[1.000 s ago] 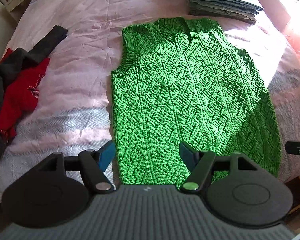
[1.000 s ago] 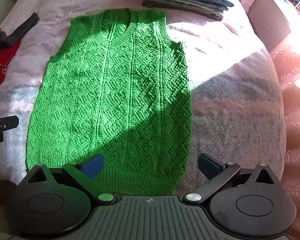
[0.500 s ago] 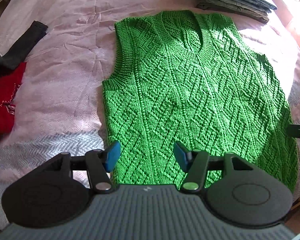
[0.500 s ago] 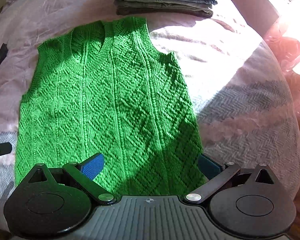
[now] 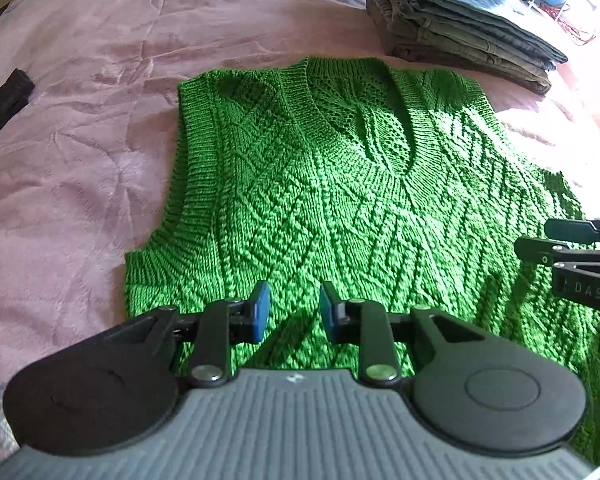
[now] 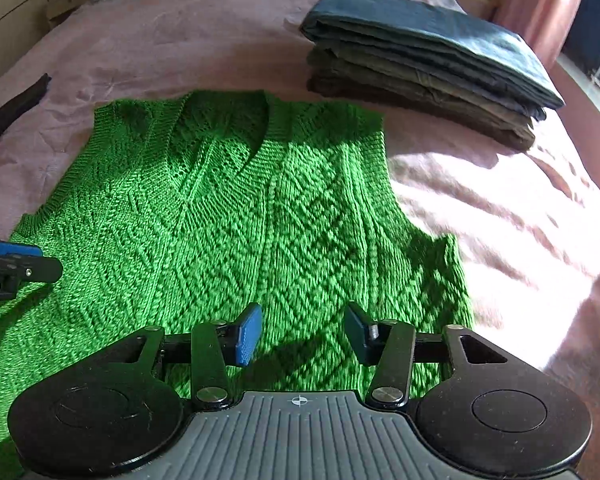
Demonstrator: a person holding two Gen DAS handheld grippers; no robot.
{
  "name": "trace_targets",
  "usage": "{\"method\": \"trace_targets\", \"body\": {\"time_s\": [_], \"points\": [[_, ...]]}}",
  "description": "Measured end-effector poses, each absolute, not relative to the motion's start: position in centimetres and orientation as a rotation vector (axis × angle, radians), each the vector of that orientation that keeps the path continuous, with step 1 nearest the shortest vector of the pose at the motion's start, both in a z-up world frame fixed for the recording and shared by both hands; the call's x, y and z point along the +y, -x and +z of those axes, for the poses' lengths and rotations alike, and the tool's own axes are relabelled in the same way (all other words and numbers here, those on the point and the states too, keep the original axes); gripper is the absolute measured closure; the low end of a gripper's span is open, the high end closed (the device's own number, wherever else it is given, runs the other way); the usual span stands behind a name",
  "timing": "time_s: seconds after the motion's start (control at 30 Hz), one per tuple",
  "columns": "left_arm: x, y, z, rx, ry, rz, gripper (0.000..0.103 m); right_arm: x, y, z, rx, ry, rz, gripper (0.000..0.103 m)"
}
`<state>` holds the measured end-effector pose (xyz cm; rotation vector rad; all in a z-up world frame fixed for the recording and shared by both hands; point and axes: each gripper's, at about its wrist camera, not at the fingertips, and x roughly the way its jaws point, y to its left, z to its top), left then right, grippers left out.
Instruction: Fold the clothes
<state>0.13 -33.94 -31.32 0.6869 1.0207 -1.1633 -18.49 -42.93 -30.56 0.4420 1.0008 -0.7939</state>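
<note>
Green cable-knit sleeveless vest (image 5: 340, 208) — soft, stretchy; pinch its lower body. Left gripper (image 5: 292, 312) and right gripper (image 6: 302, 330), jaws just closing, grasp nothing yet.

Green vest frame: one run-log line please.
stage: reach | green vest: flat on bed | left gripper, right gripper: jaws closing, nothing gripped

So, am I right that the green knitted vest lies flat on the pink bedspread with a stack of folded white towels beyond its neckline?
Not quite: beyond the green knitted vest on the pink bedspread sits a stack of folded dark blue and olive-brown garments, not white towels. The right wrist view shows it plainly.
</note>
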Motion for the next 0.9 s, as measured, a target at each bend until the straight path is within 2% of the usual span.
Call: {"method": "trace_targets", "body": {"time_s": [0.07,0.3,0.37,0.4,0.6,0.67,0.7,0.73,0.77,0.9], "points": [[-35.2,-0.6,-32.3,0.998,-0.682,-1.163,0.079,-44.3,18.0,-31.9,0.99,-0.433,-0.781,0.067],[-39.3,-4.2,-34.2,0.973,-0.656,-1.133,0.079,-49.9,15.4,-34.3,0.918,-0.429,-0.676,0.067],[-40.9,-5.6,-34.3,0.967,-0.642,-1.13,0.082,-52.2,14.3,-34.7,0.903,-0.435,-0.648,0.067],[-41.8,-6.3,-34.2,0.96,-0.637,-1.129,0.086,-53.3,13.9,-34.6,0.89,-0.436,-0.645,0.067],[-46.5,-10.0,-32.6,0.813,-0.685,-1.154,0.086,-58.3,12.8,-32.0,0.799,-0.408,-0.644,0.067],[-47.1,-10.7,-31.7,0.766,-0.709,-1.205,0.082,-59.3,13.2,-31.5,0.8,-0.371,-0.629,0.066],[-47.2,-11.1,-31.6,0.755,-0.723,-1.236,0.072,-59.9,13.4,-31.5,0.812,-0.356,-0.62,0.063],[-47.4,-11.4,-31.4,0.744,-0.74,-1.266,0.06,-60.5,13.5,-31.6,0.827,-0.341,-0.614,0.051],[-47.5,-11.6,-31.5,0.733,-0.766,-1.298,0.056,-61.1,13.7,-31.7,0.838,-0.323,-0.605,0.036],[-48.1,-12.6,-32.9,0.707,-0.867,-1.383,0.052,-63.2,14.0,-32.9,0.887,-0.323,-0.515,0.034]]}}
